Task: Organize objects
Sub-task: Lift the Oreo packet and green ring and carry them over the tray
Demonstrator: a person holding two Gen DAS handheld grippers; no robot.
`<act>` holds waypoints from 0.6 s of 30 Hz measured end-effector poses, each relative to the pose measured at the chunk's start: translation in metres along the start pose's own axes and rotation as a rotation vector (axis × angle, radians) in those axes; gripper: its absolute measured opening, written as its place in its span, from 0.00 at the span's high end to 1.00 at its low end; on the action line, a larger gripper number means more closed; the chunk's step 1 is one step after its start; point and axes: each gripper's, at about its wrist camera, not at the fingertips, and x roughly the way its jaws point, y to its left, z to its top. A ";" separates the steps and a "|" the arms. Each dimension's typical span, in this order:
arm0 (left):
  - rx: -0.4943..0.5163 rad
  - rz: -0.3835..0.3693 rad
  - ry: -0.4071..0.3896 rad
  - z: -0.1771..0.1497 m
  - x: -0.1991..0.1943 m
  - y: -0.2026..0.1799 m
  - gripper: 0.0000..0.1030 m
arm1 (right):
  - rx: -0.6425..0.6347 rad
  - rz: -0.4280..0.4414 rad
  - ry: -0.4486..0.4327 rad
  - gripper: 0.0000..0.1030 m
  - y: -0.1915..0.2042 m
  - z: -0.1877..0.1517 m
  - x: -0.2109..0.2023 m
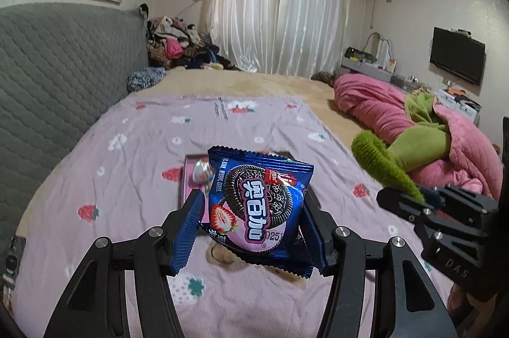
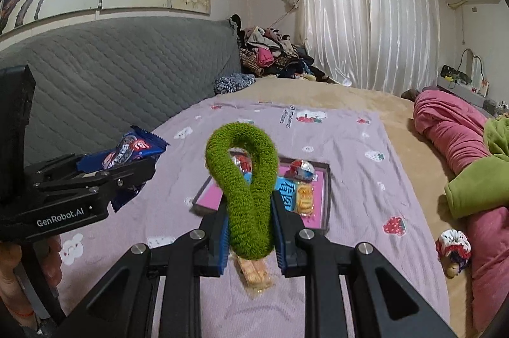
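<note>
Left gripper (image 1: pixel 251 229) raised level over the bed, clenched on a blue cookie packet (image 1: pixel 259 204) held upright between blue pads (image 1: pixel 187 231); right gripper (image 2: pixel 249 229) alongside, pinching a fuzzy green scrunchie (image 2: pixel 245 188), loop standing up past the fingertips. Below on the strawberry-print sheet (image 2: pixel 350 147), only in the right view: a clear-wrapped biscuit pack (image 2: pixel 254 272), then a pink tray (image 2: pixel 313 217) holding a second biscuit pack (image 2: pixel 303 198) and wrapped candies (image 2: pixel 300 169). Left view mostly hides that tray behind the packet. Farther off, a pink quilt (image 1: pixel 375 102), clothes pile (image 1: pixel 178 42), white curtains (image 1: pixel 276 3)
</note>
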 end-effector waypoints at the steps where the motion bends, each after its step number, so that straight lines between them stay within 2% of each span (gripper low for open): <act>1: 0.003 0.003 -0.003 0.003 0.001 -0.001 0.41 | -0.002 0.001 0.000 0.77 0.000 0.002 0.000; 18: 0.032 0.032 -0.033 0.062 0.050 0.007 0.41 | -0.006 -0.013 -0.057 0.77 -0.014 0.056 0.025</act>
